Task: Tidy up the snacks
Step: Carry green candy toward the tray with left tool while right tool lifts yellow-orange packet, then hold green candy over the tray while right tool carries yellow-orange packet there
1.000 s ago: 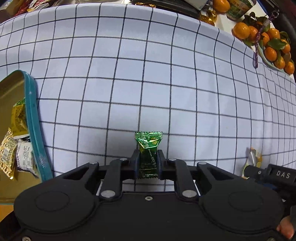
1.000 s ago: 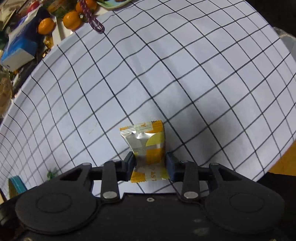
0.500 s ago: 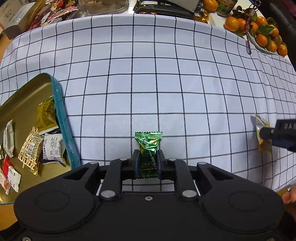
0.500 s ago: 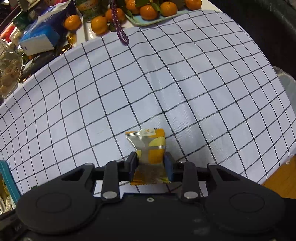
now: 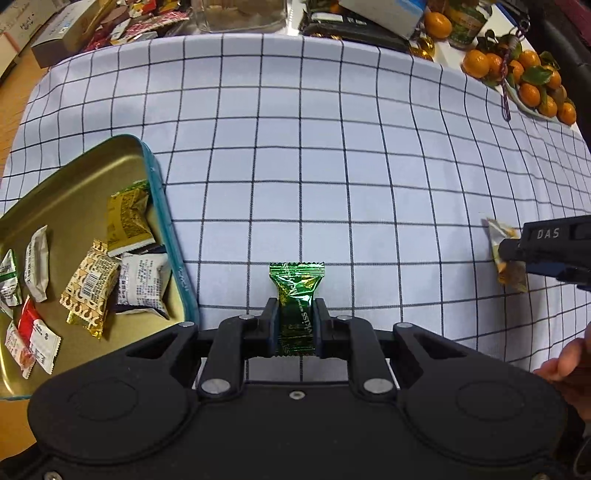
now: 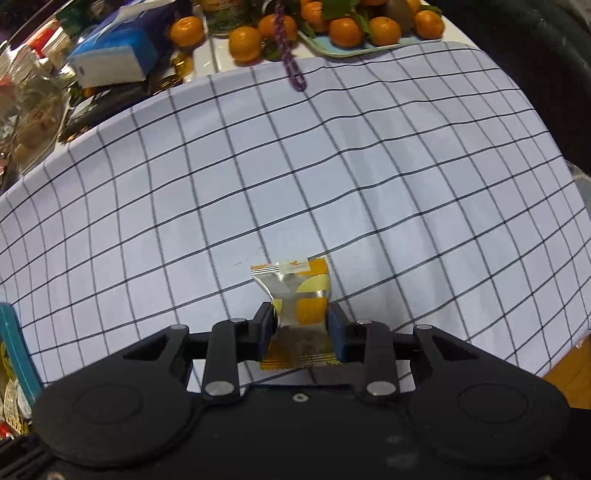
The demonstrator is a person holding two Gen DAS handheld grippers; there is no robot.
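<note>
My left gripper (image 5: pixel 295 314) is shut on a green foil candy (image 5: pixel 296 295) and holds it above the checked cloth. To its left lies a gold tin with a teal rim (image 5: pixel 168 236) that holds several wrapped snacks (image 5: pixel 127 218). My right gripper (image 6: pixel 300 317) is shut on a silver and orange snack packet (image 6: pixel 295 291), also above the cloth. In the left wrist view the right gripper (image 5: pixel 517 254) shows at the right edge with that packet (image 5: pixel 498 230). The tin's rim (image 6: pixel 14 347) shows at the right wrist view's left edge.
A white cloth with a dark grid (image 5: pixel 332 166) covers the table. A tray of mandarins (image 6: pixel 369 26) with a purple cord (image 6: pixel 291 70), a blue box (image 6: pixel 118 55), a glass jar (image 5: pixel 240 14) and snack boxes (image 5: pixel 74 33) crowd the far edge.
Both grippers have lifted away from the cloth with their snacks still held. The tin with its snacks has come much further into the left wrist view.
</note>
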